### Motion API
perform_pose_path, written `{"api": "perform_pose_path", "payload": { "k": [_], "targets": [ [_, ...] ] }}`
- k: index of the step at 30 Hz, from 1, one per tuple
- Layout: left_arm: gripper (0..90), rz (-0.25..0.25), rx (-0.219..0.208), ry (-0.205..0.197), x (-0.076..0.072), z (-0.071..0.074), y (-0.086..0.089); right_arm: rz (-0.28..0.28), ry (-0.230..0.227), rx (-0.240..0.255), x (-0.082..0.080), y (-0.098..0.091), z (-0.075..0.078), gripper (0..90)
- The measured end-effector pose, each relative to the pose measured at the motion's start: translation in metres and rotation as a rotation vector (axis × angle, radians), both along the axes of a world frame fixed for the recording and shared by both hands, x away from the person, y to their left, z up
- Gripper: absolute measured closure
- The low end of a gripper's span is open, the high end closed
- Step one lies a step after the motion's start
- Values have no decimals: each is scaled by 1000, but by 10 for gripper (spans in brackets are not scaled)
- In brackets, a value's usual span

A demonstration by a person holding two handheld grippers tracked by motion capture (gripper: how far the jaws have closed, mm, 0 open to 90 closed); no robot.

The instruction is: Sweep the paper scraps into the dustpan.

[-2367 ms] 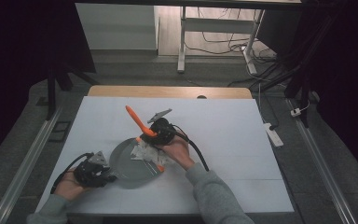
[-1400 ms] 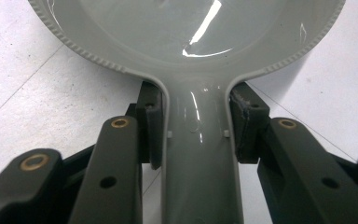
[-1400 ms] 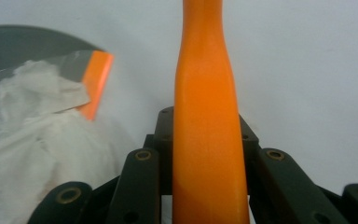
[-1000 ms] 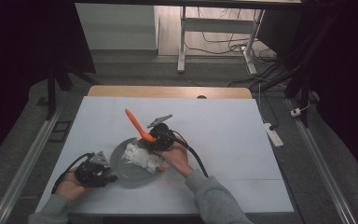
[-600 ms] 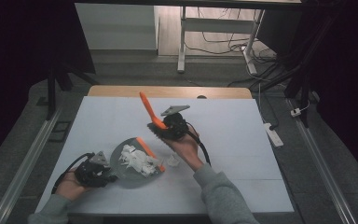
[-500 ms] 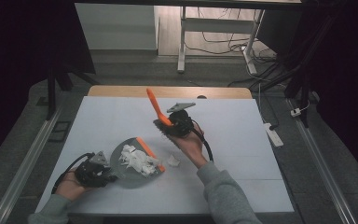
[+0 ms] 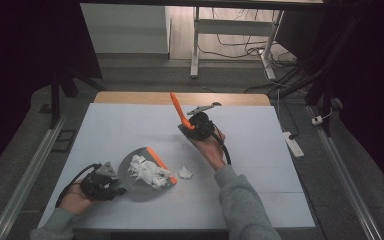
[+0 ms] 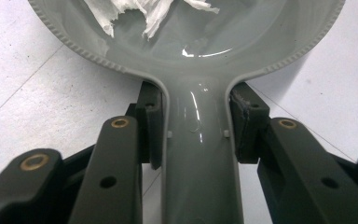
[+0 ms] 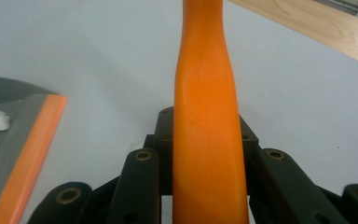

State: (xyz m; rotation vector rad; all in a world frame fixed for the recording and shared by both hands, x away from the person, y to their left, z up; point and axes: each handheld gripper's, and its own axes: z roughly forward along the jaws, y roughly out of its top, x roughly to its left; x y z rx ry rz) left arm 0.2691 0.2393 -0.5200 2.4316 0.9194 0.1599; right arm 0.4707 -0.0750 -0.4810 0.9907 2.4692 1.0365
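A grey dustpan (image 7: 136, 188) with an orange front lip (image 7: 158, 158) lies at the table's front left, with a heap of white paper scraps (image 7: 147, 171) in it. My left gripper (image 7: 116, 188) is shut on the pan's handle (image 8: 196, 177), its pads pressing both sides; the scraps (image 8: 154, 14) lie just beyond in the pan's bowl (image 8: 205, 42). One loose scrap (image 7: 185, 173) sits on the table right of the lip. My right gripper (image 7: 191, 125) is mid-table, shut on an orange brush handle (image 7: 178, 107) that points up and away. That handle (image 9: 205, 116) runs up between my right gripper (image 9: 205, 140) jaws.
The white table top (image 7: 260, 150) ends in a wooden strip (image 7: 130, 97) at the far side. On the floor to the right lies a white power strip (image 7: 292, 143). In the right gripper view the dustpan's lip (image 9: 32, 154) is at the lower left.
My right gripper has carried the orange handle away from the dustpan, toward the far middle of the table and slightly up. The left gripper and the pan have stayed put.
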Motion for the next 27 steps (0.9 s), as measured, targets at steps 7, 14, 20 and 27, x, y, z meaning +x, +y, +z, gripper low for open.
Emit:
{"api": "perform_pose_path", "payload": {
  "k": [7, 14, 20, 27],
  "targets": [
    [616, 1, -2, 1, 0, 0, 0, -11, 49, -37, 10, 11, -10, 712],
    [616, 0, -2, 1, 0, 0, 0, 27, 100, -37, 7, 21, -18, 711],
    [616, 2, -1, -1, 0, 0, 0, 66, 108, -58, -4, 33, -18, 711],
    [616, 5, 0, -2, 0, 0, -1, 142, 161, -41, -27, 48, -18, 711]
  ]
}}
